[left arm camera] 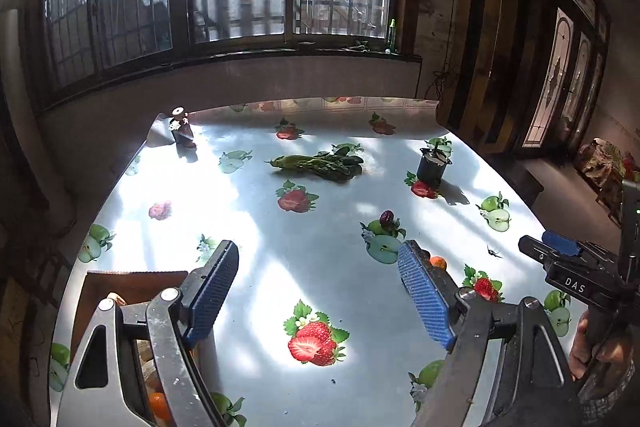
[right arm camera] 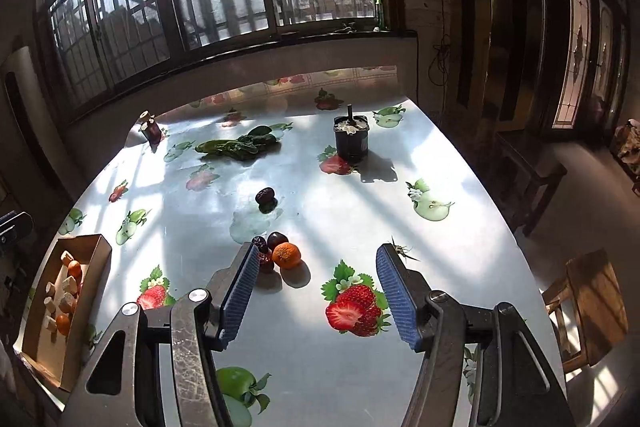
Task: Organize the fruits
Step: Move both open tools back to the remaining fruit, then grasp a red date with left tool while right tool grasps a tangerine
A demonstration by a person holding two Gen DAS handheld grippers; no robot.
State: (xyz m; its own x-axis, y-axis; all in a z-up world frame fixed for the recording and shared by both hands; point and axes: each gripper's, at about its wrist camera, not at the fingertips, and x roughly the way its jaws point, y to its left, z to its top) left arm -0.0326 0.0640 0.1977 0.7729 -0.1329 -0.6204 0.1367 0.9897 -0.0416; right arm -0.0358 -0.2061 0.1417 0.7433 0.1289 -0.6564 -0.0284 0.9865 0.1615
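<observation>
An orange tangerine (right arm camera: pixel 286 255) lies on the fruit-print table (right arm camera: pixel 328 367) with two dark red dates (right arm camera: pixel 277 239) touching it on its left. Another date (right arm camera: pixel 265 195) lies farther back. My right gripper (right arm camera: pixel 314 291) is open and empty, just in front of the tangerine. A cardboard box (right arm camera: pixel 86 287) at the left edge holds tangerines and pale pieces. My left gripper (left arm camera: pixel 318 293) is open and empty over the table; the box (left arm camera: pixel 132 285) is behind its left finger. The tangerine (left arm camera: pixel 438 262) peeks past its right finger, the far date (left arm camera: pixel 387 218) beyond.
Green leafy vegetables (right arm camera: pixel 236 147) lie at the back middle. A black pot (right arm camera: pixel 351 139) stands back right, a small dark bottle (right arm camera: pixel 151 129) back left. An insect (right arm camera: pixel 400 250) sits near my right finger. A wooden stool (right arm camera: pixel 592 303) stands off the table's right side.
</observation>
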